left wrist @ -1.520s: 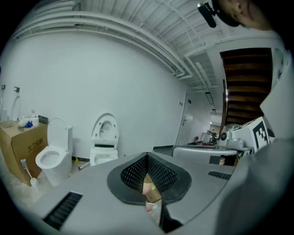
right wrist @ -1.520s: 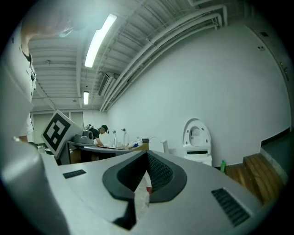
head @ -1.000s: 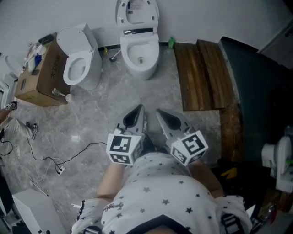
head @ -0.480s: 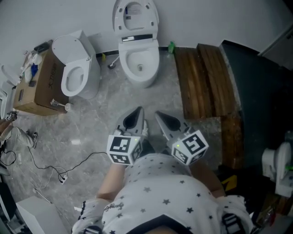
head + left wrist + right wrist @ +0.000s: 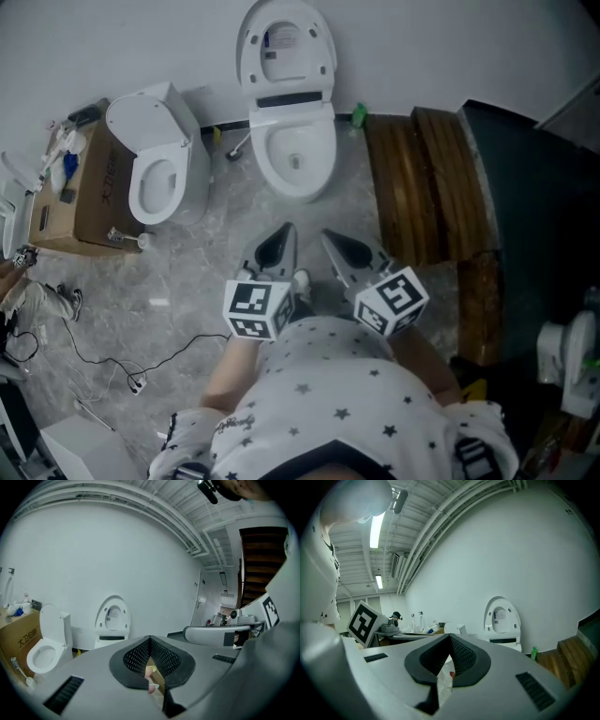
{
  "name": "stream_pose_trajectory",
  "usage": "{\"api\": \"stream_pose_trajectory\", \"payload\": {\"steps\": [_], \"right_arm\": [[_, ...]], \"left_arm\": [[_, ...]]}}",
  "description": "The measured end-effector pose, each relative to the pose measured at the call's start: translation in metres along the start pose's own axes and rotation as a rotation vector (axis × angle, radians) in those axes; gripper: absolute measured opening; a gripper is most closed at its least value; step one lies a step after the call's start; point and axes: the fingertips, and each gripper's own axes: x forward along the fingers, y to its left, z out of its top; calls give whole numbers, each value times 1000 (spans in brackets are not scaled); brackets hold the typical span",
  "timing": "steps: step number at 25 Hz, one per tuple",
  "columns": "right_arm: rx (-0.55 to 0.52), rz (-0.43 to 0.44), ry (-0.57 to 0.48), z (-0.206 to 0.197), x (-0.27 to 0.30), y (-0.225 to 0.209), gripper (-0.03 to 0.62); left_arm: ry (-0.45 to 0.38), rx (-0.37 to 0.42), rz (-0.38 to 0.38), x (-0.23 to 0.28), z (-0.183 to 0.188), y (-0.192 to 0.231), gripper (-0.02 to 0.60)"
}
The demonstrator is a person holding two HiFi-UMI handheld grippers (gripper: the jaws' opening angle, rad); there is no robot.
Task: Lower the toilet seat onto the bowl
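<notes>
A white toilet stands against the far wall, its bowl (image 5: 296, 161) uncovered and its seat and lid (image 5: 286, 45) upright against the wall. The left gripper view shows that raised seat (image 5: 112, 620) ahead and slightly left; in the right gripper view the seat (image 5: 501, 617) lies ahead to the right. My left gripper (image 5: 280, 240) and right gripper (image 5: 337, 246) are held side by side in front of the person's body, pointing at the toilet from well short of it. Both are shut and hold nothing, the left gripper (image 5: 150, 638) and right gripper (image 5: 450, 636) with tips together.
A second white toilet (image 5: 156, 176) stands left of the first, beside a cardboard box (image 5: 82, 192) with small items on top. Wooden planks (image 5: 420, 178) lie on the right, with a green bottle (image 5: 359, 114) by the wall. A cable (image 5: 141, 349) trails over the grey floor at left.
The view has moved toward the wall: both toilets look larger and sit lower in the head view. The grippers keep their place before the body and stay shut.
</notes>
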Motion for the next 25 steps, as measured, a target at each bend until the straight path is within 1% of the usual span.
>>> {"api": "stream_pose_trajectory", "payload": {"steps": [7,14,20,25], "right_arm": [[-8,-25,0,18,56,-29,5],[-5,-41,3,30,97,-57,5],[-16,-43,12,37,124,-73,5],[-7,-74,14,44,136,-87,5]], "left_arm": [[8,20,-17,44,21,44,-3],[15,22,-36,83,39,76,-3],[18,42,-52,106,51,92,-3],[29,40,-59,124,54,107,-3]]}}
